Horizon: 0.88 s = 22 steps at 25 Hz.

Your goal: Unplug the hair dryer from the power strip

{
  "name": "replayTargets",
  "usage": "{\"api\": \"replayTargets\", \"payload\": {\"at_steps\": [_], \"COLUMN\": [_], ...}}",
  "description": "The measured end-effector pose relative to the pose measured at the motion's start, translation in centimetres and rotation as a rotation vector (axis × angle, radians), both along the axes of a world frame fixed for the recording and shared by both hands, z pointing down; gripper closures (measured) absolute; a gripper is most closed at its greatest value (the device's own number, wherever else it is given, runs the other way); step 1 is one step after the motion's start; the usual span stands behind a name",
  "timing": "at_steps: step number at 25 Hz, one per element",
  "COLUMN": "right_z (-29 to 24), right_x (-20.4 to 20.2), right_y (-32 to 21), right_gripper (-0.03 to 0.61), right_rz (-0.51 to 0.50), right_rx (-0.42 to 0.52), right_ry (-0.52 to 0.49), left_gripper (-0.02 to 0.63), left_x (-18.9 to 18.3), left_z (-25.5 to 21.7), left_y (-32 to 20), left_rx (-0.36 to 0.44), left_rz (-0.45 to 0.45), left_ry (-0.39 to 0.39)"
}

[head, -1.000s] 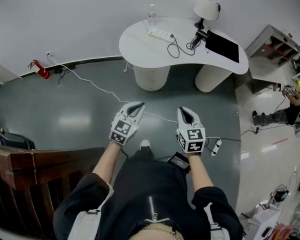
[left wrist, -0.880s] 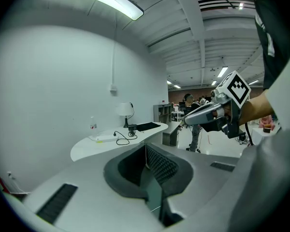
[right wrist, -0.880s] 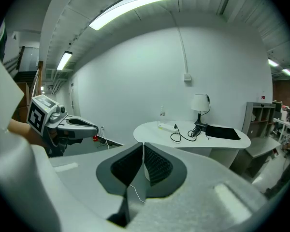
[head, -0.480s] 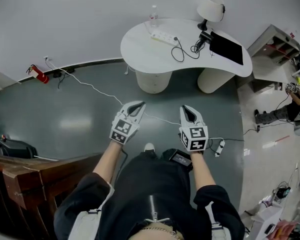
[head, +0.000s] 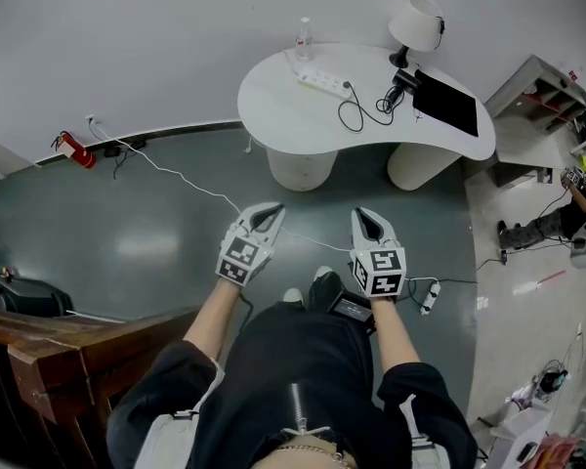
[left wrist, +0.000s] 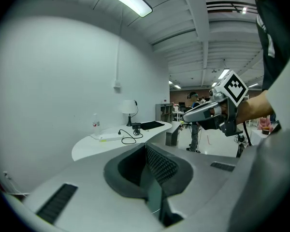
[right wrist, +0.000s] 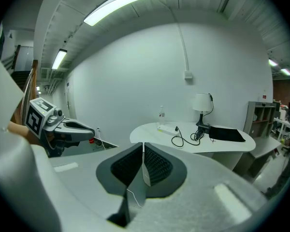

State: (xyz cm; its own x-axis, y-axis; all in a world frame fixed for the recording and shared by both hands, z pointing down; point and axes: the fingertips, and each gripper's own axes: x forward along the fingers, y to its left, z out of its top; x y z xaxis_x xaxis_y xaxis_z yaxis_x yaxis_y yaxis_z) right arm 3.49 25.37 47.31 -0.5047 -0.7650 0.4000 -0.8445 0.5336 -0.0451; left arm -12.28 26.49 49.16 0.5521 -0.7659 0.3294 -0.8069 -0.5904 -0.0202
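Left gripper (head: 270, 207) and right gripper (head: 363, 213) both closed, holding nothing. Power strip (head: 322, 80) far ahead. Pulling cord (head: 384, 104), not plug (head: 349, 85), could drag it.

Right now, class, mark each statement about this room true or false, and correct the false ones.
1. Both grippers are shut and empty. True: the left gripper and the right gripper hold nothing.
2. The lamp stands on the floor. False: the lamp stands on the table.
3. A black cord is plugged into the power strip on the table. True.
4. The bottle lies on its side. False: the bottle stands upright.
5. The right gripper touches the table. False: it is apart from it, above the floor.
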Motion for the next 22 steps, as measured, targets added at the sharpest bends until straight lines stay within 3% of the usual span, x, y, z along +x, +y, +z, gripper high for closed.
{"api": "replayTargets", "payload": {"at_steps": [11,22], "right_z": [1.1,1.3], "right_x": [0.0,1.8], "right_y": [-5.0,-14.9], "right_gripper": [0.572,0.572], "right_rz": [0.003,-0.007], "right_rx": [-0.006,-0.014], "right_ry": [-0.017,-0.013], "left_gripper": [0.6,0.6], "left_x": [0.2,2.3], "left_z": [0.9,1.3], "left_y": [-5.0,-14.7], "left_rx": [-0.006,-0.019], "left_rz": [0.006,0.005], "left_ry": [-0.015,-0.014]}}
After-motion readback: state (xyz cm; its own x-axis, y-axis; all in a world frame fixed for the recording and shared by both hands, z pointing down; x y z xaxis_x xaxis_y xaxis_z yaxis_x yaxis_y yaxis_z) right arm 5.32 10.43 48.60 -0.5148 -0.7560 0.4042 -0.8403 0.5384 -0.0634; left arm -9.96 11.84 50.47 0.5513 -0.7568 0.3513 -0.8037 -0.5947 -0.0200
